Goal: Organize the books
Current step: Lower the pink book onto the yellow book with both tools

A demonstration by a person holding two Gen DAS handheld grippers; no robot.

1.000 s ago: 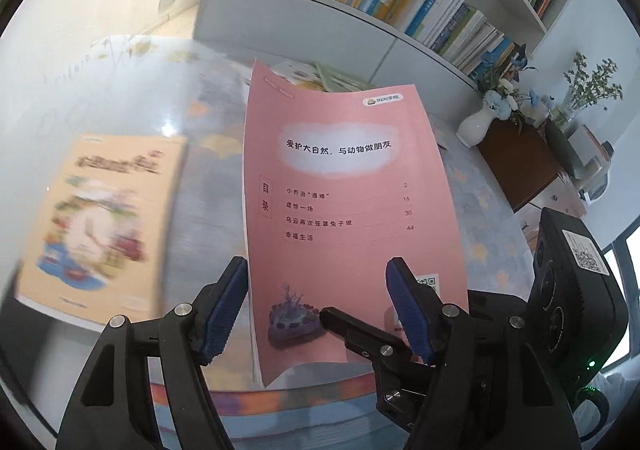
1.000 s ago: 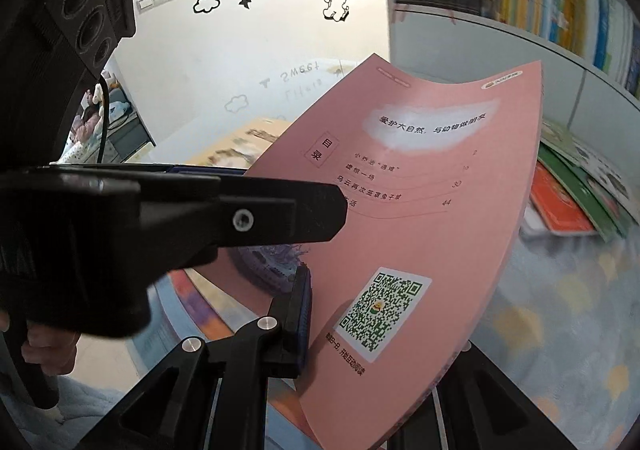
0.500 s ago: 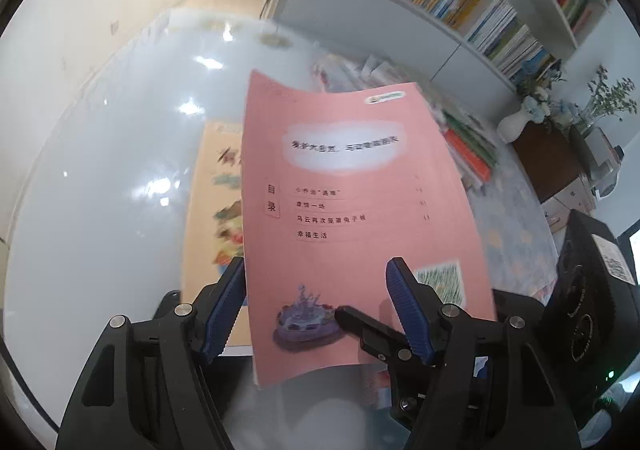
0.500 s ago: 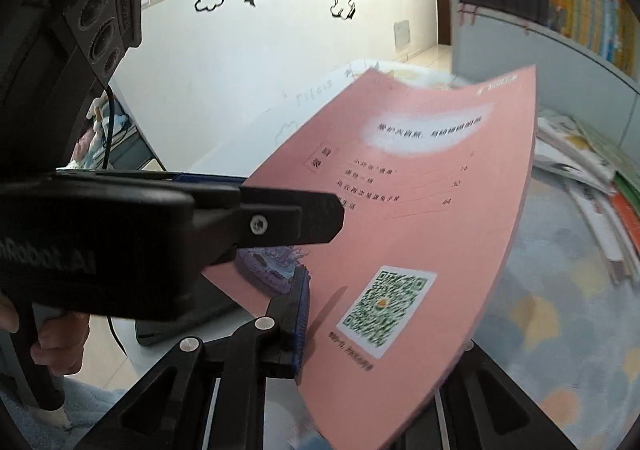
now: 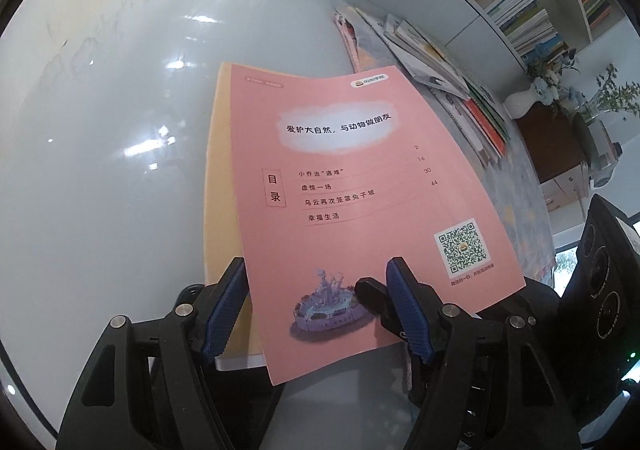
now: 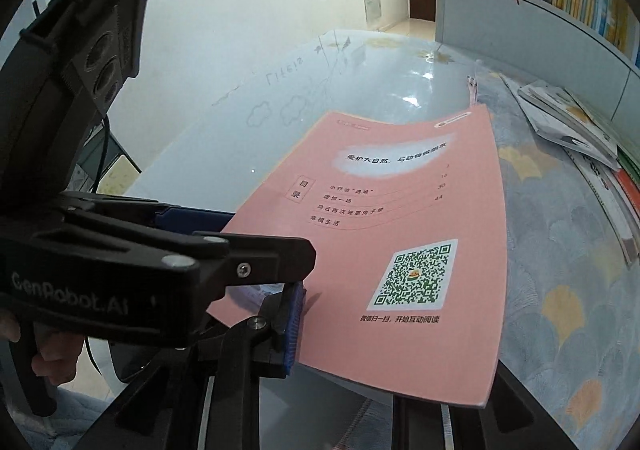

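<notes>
Pink is what fills both my views: the pink book [image 5: 360, 190] lies back cover up, contents list and QR code showing. It rests on the yellow book [image 5: 218, 186], which peeks out along its left side and under its near left corner, both on the glossy glass table [image 5: 100, 170].

My left claw [image 5: 316, 306] hangs over the pink book's near edge with its blue pads well apart. One pad is just off the book's left side, the other above the little fountain picture, and neither presses on anything.

My right claw [image 5: 372, 294] comes in at the pink book's near edge from the right, one finger over the cover and the other beneath. Its jaws have just been opening, with that edge between them. I cannot tell whether the pads are pressing the book.

The pink book's near right part curves up off the table. Beyond its far right corner sprawls a loose pile of books [image 5: 440, 70]. My hand [image 6: 52, 366] grips the left claw's handle, left of the pink book.
</notes>
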